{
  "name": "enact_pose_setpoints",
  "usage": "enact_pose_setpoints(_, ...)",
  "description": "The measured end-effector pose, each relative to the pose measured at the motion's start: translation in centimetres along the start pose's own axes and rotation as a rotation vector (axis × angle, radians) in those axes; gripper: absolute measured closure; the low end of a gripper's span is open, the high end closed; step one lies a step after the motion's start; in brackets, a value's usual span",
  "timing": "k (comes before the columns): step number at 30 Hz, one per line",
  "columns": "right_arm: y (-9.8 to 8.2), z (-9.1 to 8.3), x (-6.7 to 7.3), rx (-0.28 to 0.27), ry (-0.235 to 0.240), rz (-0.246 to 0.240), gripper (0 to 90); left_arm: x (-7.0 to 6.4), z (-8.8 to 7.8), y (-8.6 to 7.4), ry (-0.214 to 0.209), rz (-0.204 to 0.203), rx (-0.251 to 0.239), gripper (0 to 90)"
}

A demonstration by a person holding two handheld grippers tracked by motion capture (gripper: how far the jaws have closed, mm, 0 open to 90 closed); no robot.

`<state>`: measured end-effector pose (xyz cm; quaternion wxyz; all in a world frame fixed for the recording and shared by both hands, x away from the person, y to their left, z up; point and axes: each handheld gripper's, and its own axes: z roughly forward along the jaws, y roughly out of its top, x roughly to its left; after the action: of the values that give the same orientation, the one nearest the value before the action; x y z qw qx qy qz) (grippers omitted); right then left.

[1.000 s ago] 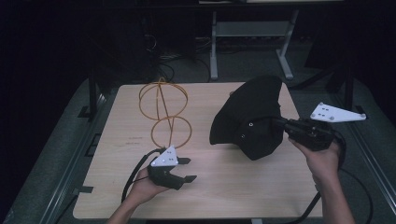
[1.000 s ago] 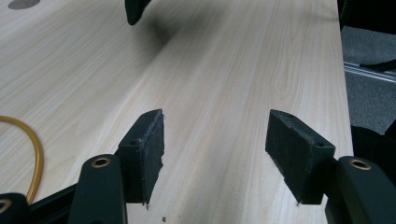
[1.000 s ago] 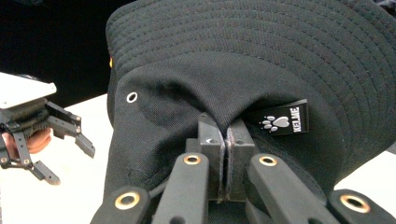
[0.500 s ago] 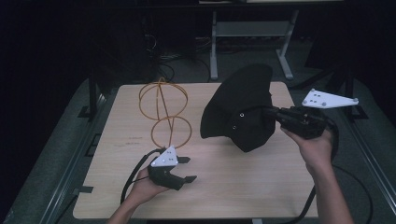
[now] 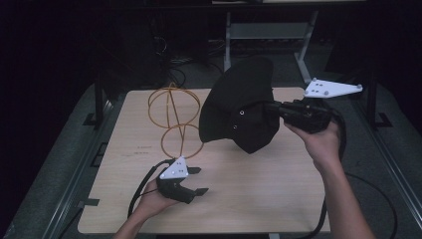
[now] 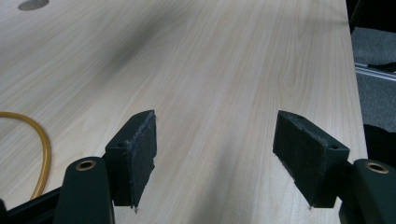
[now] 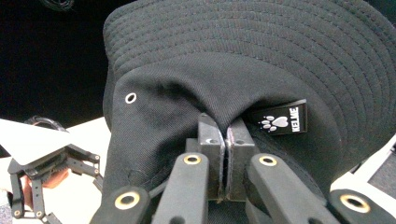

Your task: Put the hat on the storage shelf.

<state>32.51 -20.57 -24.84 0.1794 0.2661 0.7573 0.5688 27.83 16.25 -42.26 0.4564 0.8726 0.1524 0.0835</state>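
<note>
We judge the work to be about midway. Our right tool (image 5: 272, 106) is clamped on a fold of the black hat (image 5: 239, 112), and the hat hangs clear of the table (image 5: 259, 189), held up above its far right part with the brim tipped toward the back. In the right gripper view the two jaws stand pressed together with cloth pinched between them, just beside a small sewn label (image 7: 281, 118) with a paw mark. So the pick-up looks done. What is left, as far as we can judge, is to carry the hat across and set it over the yellow wire stand (image 5: 174, 117), which waits on the far left part of the table, well apart from the hat. Nothing sits on the stand yet.

Our left tool (image 5: 195, 180) rests low at the near left of the table, jaws spread wide and holding nothing; in the left gripper view bare wood lies between the pads (image 6: 140, 154), and a bit of the yellow wire curves in at the left edge.

By count: one hat, one wire stand built of two round loops stacked one over the other, two tools, one table.
</note>
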Motion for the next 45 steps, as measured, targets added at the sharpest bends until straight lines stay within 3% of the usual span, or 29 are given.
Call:
enact_pose_setpoints(16,3.3,3.4,0.4,0.004,0.058,-0.024,87.8,0.1,-0.1,-0.2,0.009,-0.014,-0.012,28.7)
enact_pose_setpoints(26,5.6,5.7,0.9,0.011,0.094,-0.039,87.8,0.3,-0.1,-0.3,0.009,-0.001,-0.005,28.3)
enact_pose_setpoints(31,7.0,7.1,1.4,0.026,0.111,-0.051,87.8,0.4,-0.3,-0.4,0.016,-0.022,-0.022,28.3)
enact_pose_setpoints(45,9.5,10.1,1.8,0.053,0.139,-0.083,87.8,0.6,-0.3,-0.5,0.021,-0.004,-0.016,28.3)
